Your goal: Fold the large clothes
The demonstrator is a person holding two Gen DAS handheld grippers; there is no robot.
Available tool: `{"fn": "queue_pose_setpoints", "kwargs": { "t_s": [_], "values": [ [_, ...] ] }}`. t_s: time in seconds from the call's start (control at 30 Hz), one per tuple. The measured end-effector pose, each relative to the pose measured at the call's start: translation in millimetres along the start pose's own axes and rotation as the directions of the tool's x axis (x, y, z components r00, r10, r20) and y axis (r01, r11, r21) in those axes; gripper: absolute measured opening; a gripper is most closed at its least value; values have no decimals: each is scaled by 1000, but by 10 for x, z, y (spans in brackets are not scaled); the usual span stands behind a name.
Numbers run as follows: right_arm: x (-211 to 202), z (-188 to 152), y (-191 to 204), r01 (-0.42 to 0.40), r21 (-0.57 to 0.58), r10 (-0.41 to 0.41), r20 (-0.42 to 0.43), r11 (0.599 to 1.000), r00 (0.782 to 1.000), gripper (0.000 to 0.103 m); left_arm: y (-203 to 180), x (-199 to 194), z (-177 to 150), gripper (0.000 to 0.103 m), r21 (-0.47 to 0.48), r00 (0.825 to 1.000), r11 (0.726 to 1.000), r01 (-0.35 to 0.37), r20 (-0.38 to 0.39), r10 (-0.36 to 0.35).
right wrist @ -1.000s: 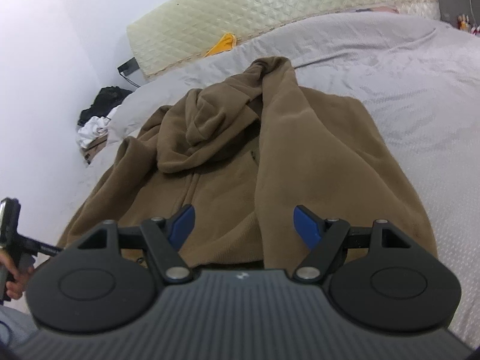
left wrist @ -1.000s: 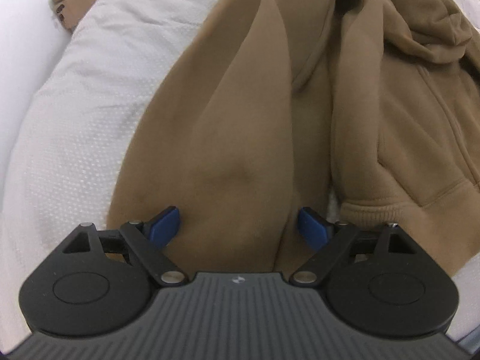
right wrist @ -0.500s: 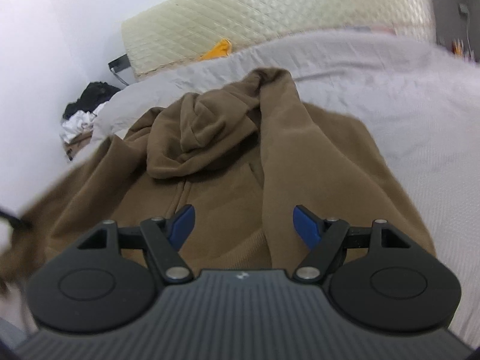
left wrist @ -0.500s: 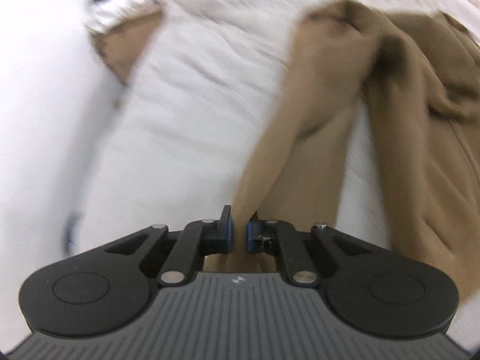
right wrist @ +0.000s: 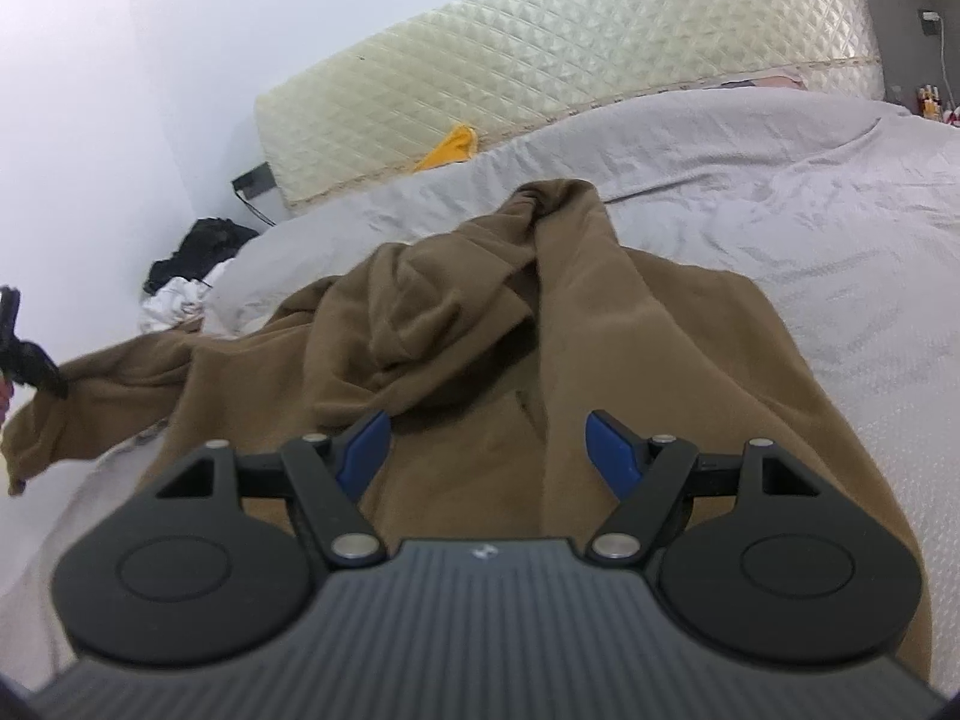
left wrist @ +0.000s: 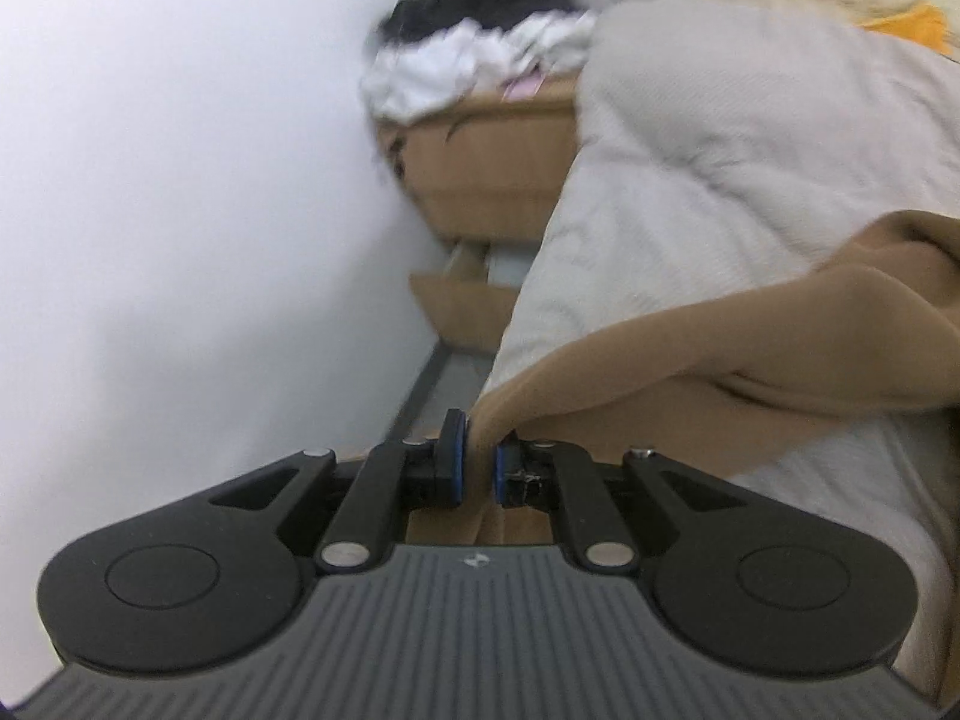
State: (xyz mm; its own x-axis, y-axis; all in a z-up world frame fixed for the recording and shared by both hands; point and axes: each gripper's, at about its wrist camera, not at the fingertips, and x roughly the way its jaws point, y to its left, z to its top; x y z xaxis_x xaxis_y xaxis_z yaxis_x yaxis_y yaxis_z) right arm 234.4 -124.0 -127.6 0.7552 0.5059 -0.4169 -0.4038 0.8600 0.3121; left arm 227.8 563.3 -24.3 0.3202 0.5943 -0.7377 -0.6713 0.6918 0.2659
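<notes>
Bare grey bedcover (right wrist: 810, 228) lies open right of and beyond the brown hoodie (right wrist: 600, 360); passage unobstructed there. Left side is tight: white wall (left wrist: 180, 210) close by, a cardboard box (left wrist: 498, 180) heaped with clothes (left wrist: 456, 60) filling the gap. The quilted headboard (right wrist: 540, 72) bounds the far edge.

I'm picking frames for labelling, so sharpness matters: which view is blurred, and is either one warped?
Left wrist view: motion-smeared, the cardboard box and brown hoodie soft, only the gripper body crisp. Right wrist view: sharp on the hoodie. Both show fisheye bending; the headboard curves.
</notes>
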Motion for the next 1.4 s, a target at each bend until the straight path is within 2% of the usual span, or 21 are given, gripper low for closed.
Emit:
{"fn": "queue_pose_setpoints", "kwargs": {
  "t_s": [0.17,0.33,0.37,0.43,0.47,0.5,0.6,0.73,0.8,0.87,1.07,1.2,1.23,1.3,1.37,1.4],
  "values": [
    [161,8,-132,16,37,-16,-15,999,1000,75,107,685,-92,16,-113,996,993,21,-89,-31],
    [322,-38,-135,44,2,-44,-50,999,998,75,79,704,-225,23,-129,995,992,10,-93,-23],
    [337,-42,-136,44,3,-44,-55,999,998,75,75,684,-232,29,-127,995,992,2,-100,-15],
    [331,-28,-141,40,6,-39,-51,999,998,75,57,634,-197,50,-134,994,991,-5,-107,-9],
    [320,-21,-153,37,11,-36,-48,999,998,75,56,605,-182,70,-147,995,989,14,-101,-29],
    [302,-15,-166,33,21,-32,-48,999,998,75,55,508,-198,81,-161,995,986,36,-83,-50],
    [232,-4,-183,28,30,-27,-54,999,998,75,-36,101,-281,83,-155,997,986,66,-36,-73],
    [21,27,-229,22,43,-20,-39,999,999,75,-266,-495,-433,83,-151,987,975,160,16,-159],
    [-91,36,-239,24,41,-23,-44,999,999,75,-442,-832,-529,83,-181,968,952,249,33,-247],
    [-177,35,-224,43,20,-42,-53,999,998,75,-700,-1183,-650,83,-166,942,927,336,72,-329],
    [-402,-8,-283,22,-8,-22,-81,1000,996,75,-1646,-1966,-1139,83,-17,857,861,509,111,-504],
    [-496,-29,-343,7,1,-7,-111,1000,994,75,-2329,-2348,-1562,83,77,792,799,596,107,-601],
    [-528,-31,-354,8,7,-7,-106,1000,994,77,-2494,-2395,-1655,83,91,777,782,617,86,-623],
    [-572,-36,-379,13,2,-13,-87,1000,996,94,-2846,-2427,-1834,82,78,764,764,640,43,-644],
    [-576,-37,-412,34,1,-34,-85,999,996,103,-3157,-2374,-1988,81,53,734,733,678,6,-679],
    [-565,-44,-450,35,8,-34,-97,999,995,103,-3289,-2345,-2062,81,58,737,736,675,-6,-675]
  ]
}}
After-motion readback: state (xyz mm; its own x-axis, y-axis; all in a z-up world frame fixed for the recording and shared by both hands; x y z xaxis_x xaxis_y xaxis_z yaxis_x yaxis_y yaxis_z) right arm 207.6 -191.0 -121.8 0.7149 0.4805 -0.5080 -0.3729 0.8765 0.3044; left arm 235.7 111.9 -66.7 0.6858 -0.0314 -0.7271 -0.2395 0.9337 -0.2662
